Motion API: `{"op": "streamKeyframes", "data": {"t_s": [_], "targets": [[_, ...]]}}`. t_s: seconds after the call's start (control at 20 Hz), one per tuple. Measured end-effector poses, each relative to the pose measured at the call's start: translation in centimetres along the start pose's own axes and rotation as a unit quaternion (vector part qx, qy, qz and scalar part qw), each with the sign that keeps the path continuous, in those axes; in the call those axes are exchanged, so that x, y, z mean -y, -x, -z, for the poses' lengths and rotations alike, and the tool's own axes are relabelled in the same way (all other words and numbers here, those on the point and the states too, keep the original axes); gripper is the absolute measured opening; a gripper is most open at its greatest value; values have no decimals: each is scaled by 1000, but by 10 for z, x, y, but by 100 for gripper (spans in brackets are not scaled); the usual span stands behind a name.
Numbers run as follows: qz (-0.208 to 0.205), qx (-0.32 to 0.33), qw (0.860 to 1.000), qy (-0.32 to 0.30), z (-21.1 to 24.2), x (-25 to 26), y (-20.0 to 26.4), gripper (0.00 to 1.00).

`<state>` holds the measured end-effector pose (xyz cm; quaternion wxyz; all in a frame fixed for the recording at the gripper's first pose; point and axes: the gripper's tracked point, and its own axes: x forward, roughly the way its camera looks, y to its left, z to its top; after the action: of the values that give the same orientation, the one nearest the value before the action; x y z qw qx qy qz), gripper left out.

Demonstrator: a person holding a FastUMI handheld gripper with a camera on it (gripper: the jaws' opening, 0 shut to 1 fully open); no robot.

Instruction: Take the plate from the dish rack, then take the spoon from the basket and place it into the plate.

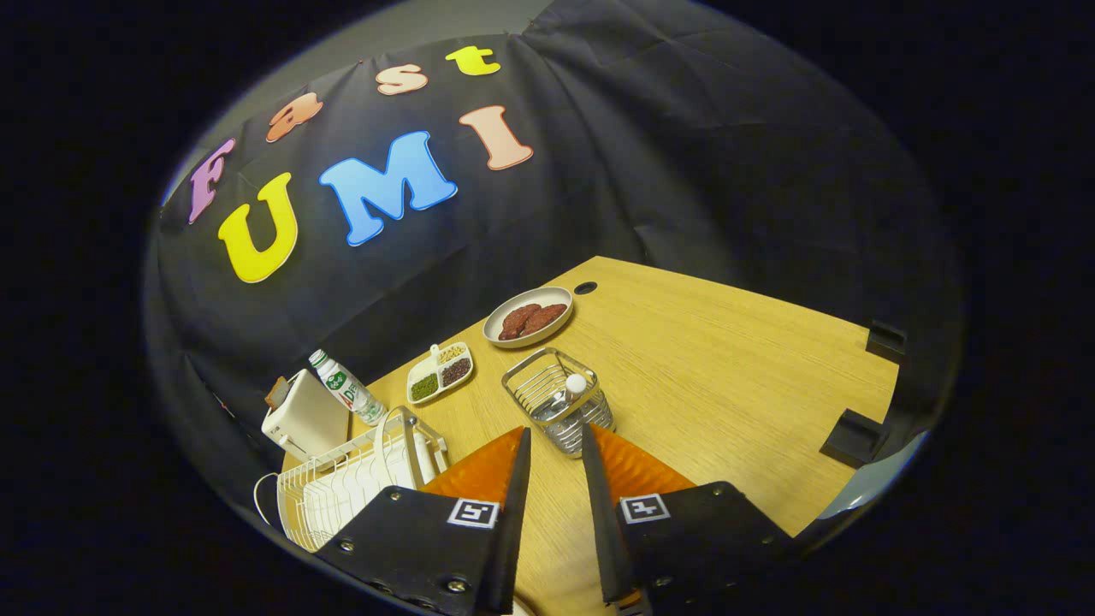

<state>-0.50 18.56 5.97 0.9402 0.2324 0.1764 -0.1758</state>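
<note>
We found the gripper [556,441] held above the table [727,376], its fingers parted and empty. Just ahead of them sat the wire basket [558,400] with the spoon [573,389] (bowl upward); the plate [419,453] stood in the dish rack [342,492] alongside.

White dish rack [342,488]; tan table [727,376]

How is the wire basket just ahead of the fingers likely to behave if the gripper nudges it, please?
The wire basket is open mesh, so it probably weighs little and would slide on the smooth wooden table rather than resist. The spoon stands up inside it, so a sharp push may rattle or tip that. The gripper is open and empty, its fingers apart just short of the basket.
</note>
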Motion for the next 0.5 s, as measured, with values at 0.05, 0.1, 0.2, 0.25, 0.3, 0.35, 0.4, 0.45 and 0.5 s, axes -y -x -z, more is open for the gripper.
{"op": "streamKeyframes", "data": {"t_s": [0.05, 0.1, 0.2, 0.25, 0.3, 0.35, 0.4, 0.45, 0.5], "targets": [[0, 3, 1000, 0, -5, 3, -6, 37], [0, 4, 1000, 0, -9, 5, -12, 37], [-2, 2, 1000, 1, -12, 8, -24, 37], [-1, -1, 1000, 3, -11, 10, -29, 37], [-1, -4, 1000, 4, -10, 12, -35, 37], [-3, -5, 1000, 6, -11, 12, -39, 37], [-5, -7, 1000, 7, -11, 12, -42, 37], [-6, -9, 1000, 9, -10, 12, -45, 37], [-5, -11, 1000, 12, -11, 14, -49, 37]]}}
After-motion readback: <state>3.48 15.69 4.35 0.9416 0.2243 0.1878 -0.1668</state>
